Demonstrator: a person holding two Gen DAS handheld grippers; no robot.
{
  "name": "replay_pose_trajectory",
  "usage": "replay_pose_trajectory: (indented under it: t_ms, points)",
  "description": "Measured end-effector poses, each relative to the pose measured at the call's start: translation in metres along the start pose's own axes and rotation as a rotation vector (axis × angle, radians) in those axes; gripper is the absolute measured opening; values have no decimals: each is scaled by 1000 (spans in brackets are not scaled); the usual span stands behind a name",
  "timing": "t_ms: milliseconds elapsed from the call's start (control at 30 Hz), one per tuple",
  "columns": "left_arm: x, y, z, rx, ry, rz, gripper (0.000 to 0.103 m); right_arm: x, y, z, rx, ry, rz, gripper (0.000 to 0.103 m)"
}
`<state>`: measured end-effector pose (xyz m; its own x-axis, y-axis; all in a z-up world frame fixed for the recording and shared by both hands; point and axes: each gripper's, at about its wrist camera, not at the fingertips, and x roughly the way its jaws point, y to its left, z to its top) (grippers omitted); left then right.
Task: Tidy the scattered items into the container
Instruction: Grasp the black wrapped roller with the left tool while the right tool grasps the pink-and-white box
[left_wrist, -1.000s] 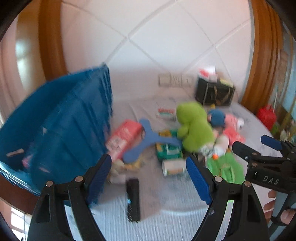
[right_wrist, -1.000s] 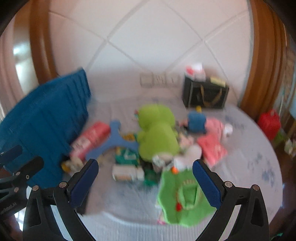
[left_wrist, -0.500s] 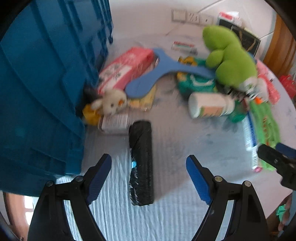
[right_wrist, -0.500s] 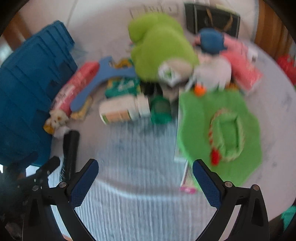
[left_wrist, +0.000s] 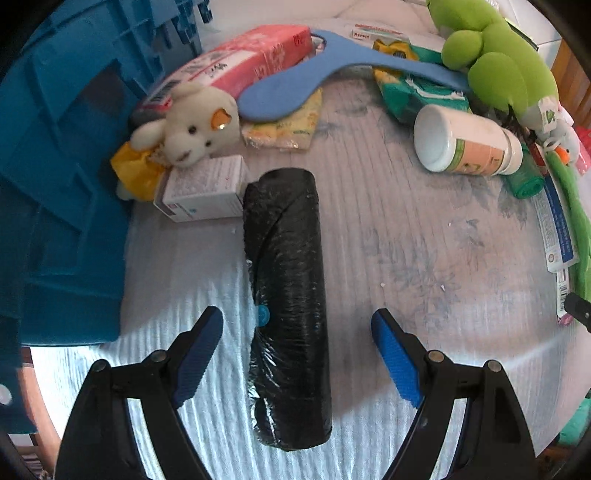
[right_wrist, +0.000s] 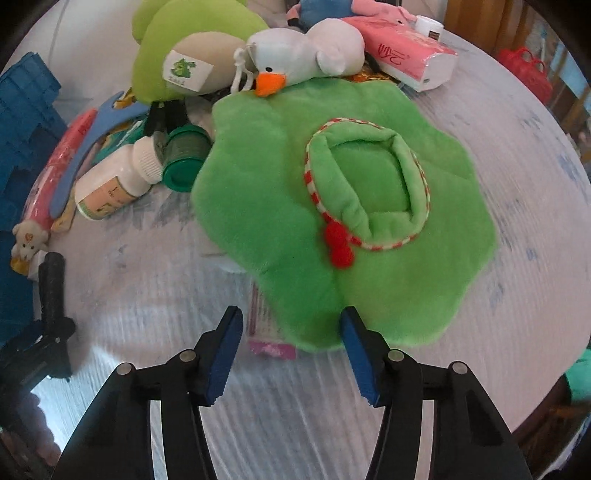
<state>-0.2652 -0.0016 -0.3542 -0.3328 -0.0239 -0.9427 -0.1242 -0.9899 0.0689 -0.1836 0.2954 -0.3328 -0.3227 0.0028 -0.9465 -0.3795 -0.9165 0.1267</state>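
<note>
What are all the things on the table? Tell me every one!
Crate: 1, blue, far left.
Bag roll: 1, black, lying between the left fingers.
Teddy: 1, cream, beside the crate.
Small box: 1, white, below the teddy.
Tissue packs: 2, pink, one by the crate, one far right.
Hanger: 1, blue, across the pile.
Bottle: 1, white, on its side.
Frog plush: 1, green, back.
Duck plush: 1, white, behind the hat.
Plush hat: 1, green, front.
Left gripper: open.
Right gripper: open.

We list: black crinkled glossy plastic-wrapped roll (left_wrist: 286, 295); fuzzy bright-green plush cloth mat (right_wrist: 332, 206); smooth white plastic bottle (left_wrist: 467, 142); ribbed blue hard-plastic crate (left_wrist: 62, 177); woven pale tablecloth (left_wrist: 424, 266).
</note>
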Motion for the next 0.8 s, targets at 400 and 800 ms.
replay_pose_trajectory:
  t_ms: [400,800]
  points:
    - [0,9,-10,-30,-25,-65,77,3,3,-14,42,-84,-1,37]
    - [-16,-5,-36,37,-29,-104,35,-7,9,-41,-65,-53,-55,28]
